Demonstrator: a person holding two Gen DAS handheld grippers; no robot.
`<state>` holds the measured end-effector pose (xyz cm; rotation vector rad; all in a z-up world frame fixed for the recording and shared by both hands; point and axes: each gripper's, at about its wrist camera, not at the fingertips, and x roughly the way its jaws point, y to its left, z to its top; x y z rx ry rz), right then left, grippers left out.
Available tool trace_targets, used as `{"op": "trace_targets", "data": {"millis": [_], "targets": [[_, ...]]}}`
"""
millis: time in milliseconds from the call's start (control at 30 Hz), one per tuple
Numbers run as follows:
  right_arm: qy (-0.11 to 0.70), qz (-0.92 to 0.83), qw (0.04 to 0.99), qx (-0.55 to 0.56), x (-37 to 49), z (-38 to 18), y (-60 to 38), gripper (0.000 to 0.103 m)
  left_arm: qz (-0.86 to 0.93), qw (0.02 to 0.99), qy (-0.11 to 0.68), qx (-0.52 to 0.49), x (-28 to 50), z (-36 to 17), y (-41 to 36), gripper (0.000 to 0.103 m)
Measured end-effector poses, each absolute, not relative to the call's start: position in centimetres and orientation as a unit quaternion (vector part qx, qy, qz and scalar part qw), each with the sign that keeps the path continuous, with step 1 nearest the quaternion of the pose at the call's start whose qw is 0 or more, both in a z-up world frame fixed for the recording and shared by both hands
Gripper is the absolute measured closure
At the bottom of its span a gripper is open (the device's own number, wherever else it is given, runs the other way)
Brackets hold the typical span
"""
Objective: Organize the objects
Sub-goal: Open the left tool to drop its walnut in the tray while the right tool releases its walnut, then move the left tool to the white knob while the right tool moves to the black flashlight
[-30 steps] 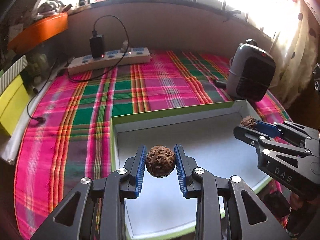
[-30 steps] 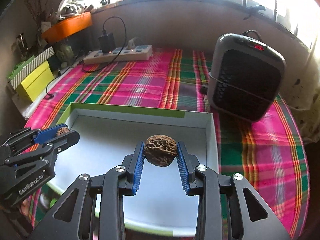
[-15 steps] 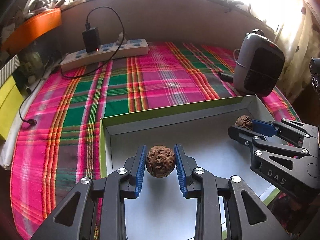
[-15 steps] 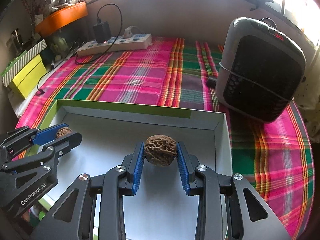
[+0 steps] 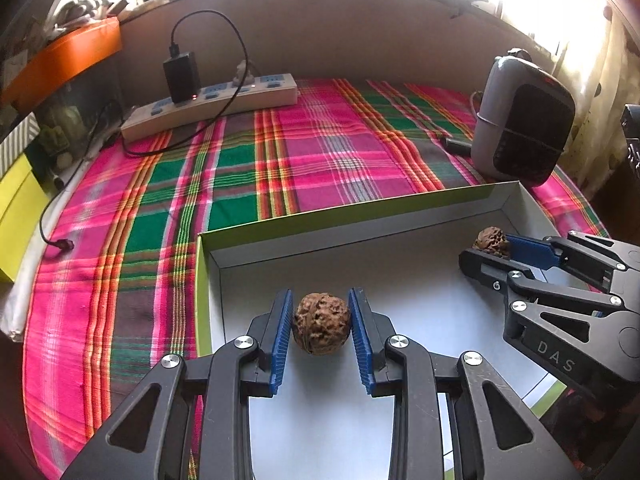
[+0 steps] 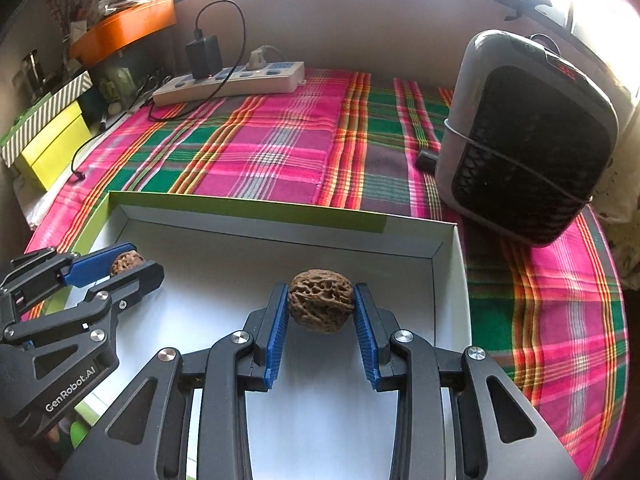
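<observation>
- Left wrist view: left gripper point(image 5: 321, 330) clamped on a walnut point(image 5: 321, 329), blue pads point(image 5: 281, 336) pressing both flanks, nut hanging over the tray point(image 5: 352, 213) floor near its left wall.
- Right wrist view: right gripper point(image 6: 321, 307) pinching a second walnut point(image 6: 321, 306), pads tight on its ends, over the tray toward the right wall.
- Both angled steeply down, side by side, well apart — likely to set the two nuts into the tray without a clash.
- Grip across the middle, probably to stop the round shells rolling out.
- Left nut nearly round, seam running roughly top to bottom, no clear long axis.
- Right nut wider than tall, long axis lying across, pad to pad.
- Whether either nut touches the floor: cannot tell.
- Off to the side, clear of the work: heater point(image 6: 528, 140) on the plaid cloth point(image 6: 280, 148) right of the tray, power strip point(image 5: 208, 106) at the back.
</observation>
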<state>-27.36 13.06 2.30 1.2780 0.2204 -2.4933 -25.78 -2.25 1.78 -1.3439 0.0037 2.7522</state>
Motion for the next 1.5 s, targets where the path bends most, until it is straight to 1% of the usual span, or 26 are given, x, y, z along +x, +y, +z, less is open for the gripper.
{"op": "trace_targets", "data": {"millis": [133,300,400,467,500,1067,1500], "targets": [[0.081,-0.875,0.161,0.449,-27.4,2.3,13.0,0.069,0.897,0.04,0.004,-0.439,-25.8,1.8,-2.1,0.075],[0.08,-0.875,0.159,0.45,-27.5,2.2,12.9,0.069,0.897,0.047,-0.002,-0.44,-25.7,1.8,-2.2,0.071],[0.075,-0.876,0.159,0.45,-27.4,2.3,12.9,0.064,0.896,0.048,-0.003,-0.441,-25.7,1.8,-2.1,0.071],[0.074,-0.876,0.159,0.448,-27.3,2.4,12.9,0.057,0.897,0.048,-0.006,-0.44,-25.6,1.9,-2.2,0.07],[0.074,-0.877,0.158,0.448,-27.3,2.4,12.9,0.056,0.897,0.048,-0.008,-0.44,-25.6,2.0,-2.2,0.07],[0.055,-0.892,0.149,0.423,-25.0,4.5,13.9,0.055,0.912,0.05,-0.016,-0.406,-22.6,4.5,-2.8,0.068],[0.033,-0.905,0.145,0.399,-21.2,6.4,16.1,0.055,0.923,0.033,-0.022,-0.383,-17.9,5.9,-4.0,0.067]]}}
